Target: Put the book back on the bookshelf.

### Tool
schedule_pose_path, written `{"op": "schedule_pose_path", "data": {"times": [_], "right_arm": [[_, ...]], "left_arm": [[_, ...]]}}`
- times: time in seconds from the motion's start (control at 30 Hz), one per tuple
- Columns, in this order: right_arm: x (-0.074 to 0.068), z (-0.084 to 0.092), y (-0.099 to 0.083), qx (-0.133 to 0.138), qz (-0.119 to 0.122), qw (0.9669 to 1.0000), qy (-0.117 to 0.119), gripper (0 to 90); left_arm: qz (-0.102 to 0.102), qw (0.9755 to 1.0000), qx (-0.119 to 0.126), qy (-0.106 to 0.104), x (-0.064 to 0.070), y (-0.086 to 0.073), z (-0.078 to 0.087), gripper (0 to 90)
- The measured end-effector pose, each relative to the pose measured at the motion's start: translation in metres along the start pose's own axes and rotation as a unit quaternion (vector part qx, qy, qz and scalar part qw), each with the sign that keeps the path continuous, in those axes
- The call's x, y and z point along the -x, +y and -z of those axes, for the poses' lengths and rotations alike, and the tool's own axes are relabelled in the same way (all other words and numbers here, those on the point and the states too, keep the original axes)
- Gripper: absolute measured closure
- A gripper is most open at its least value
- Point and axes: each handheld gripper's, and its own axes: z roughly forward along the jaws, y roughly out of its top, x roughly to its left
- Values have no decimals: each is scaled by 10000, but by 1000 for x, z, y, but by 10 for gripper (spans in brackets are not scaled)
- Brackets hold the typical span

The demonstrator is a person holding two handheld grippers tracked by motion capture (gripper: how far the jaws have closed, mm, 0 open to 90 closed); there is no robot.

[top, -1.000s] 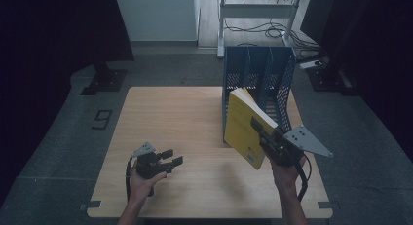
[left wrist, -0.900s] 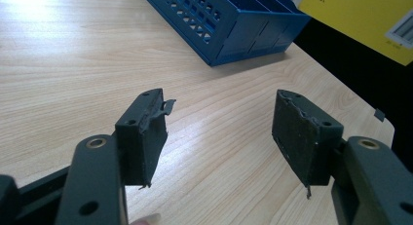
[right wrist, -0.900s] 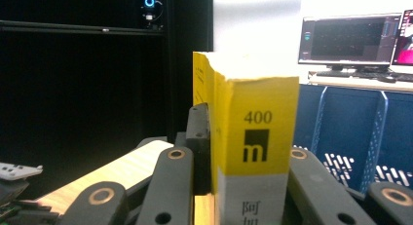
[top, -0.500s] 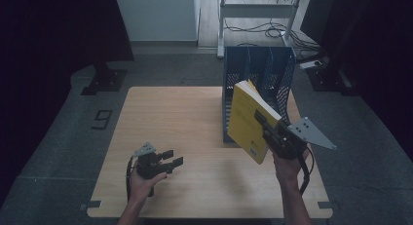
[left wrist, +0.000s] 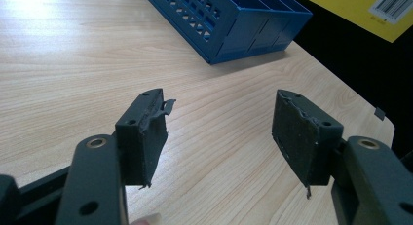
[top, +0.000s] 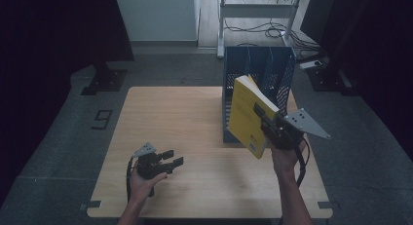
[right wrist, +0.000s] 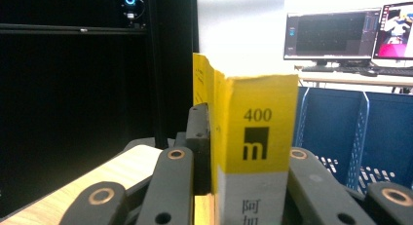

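Yellow book is up in the air, tilted, just in front of the blue file rack at the table's far right, clear of the tabletop. Right gripper clamps it; in the right gripper view both jaws squeeze the book's spine. Left gripper sits low over the table near the front left, well apart from the book, jaws spread with nothing between the pads.

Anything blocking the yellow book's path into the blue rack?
Nothing visible. The book, clamped in the right hand-held gripper, hangs tilted just in front of the rack, whose slots look empty. The left hand-held gripper sits open, well off to the side.
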Motion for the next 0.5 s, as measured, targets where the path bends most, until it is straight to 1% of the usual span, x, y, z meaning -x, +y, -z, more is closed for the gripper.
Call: {"op": "schedule_pose_path", "data": {"times": [0.23,0.3,0.5], "right_arm": [[3,-7,0,-7,-65,10000,-74,745],[4,-9,0,0,-37,10000,-68,744],[4,-14,1,-12,-2,10000,-76,744]], "left_arm": [[29,10000,-13,3,-1,0,0,372],[43,10000,-2,-33,0,0,0,373],[37,10000,-20,-24,0,0,-1,373]]}}
